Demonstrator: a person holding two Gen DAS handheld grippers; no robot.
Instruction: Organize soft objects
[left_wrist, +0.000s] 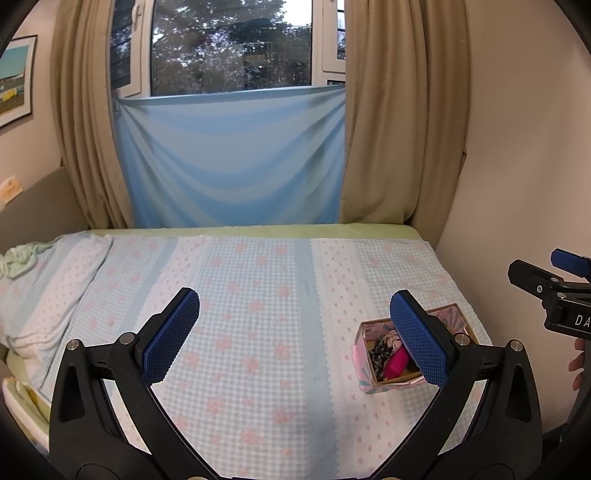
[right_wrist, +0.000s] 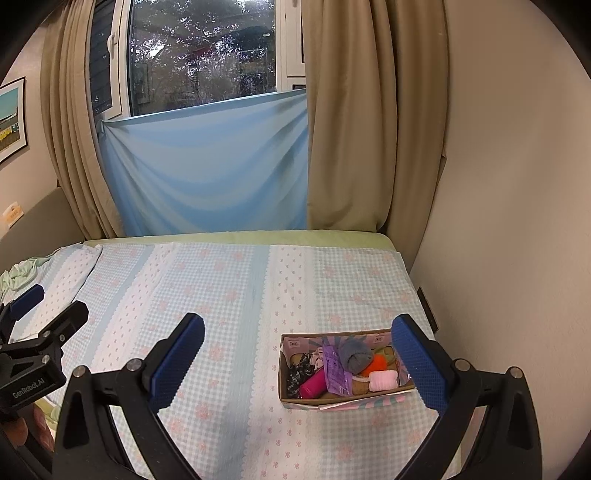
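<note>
Beige curtains (right_wrist: 373, 147) and a blue cloth (right_wrist: 207, 166) over the window back a bed (right_wrist: 229, 295) with a checked, flowered cover, otherwise bare ahead of me. I hold both tools above it: the left gripper (left_wrist: 295, 332) and the right gripper (right_wrist: 299, 365) each have their blue pads spread wide, nothing between them. A small cardboard box (right_wrist: 295, 400) sits just beyond the right gripper's right finger, already holding soft things: a grey ball (right_wrist: 356, 356), an orange piece (right_wrist: 382, 363), a pink roll (right_wrist: 384, 380), a magenta item (right_wrist: 314, 386), a purple packet (right_wrist: 334, 369) (what it contains I cannot read). I judge either the sorting is finished or unpacking is about to start. Next I would lower the right gripper over the box and close gently on one item.
</note>
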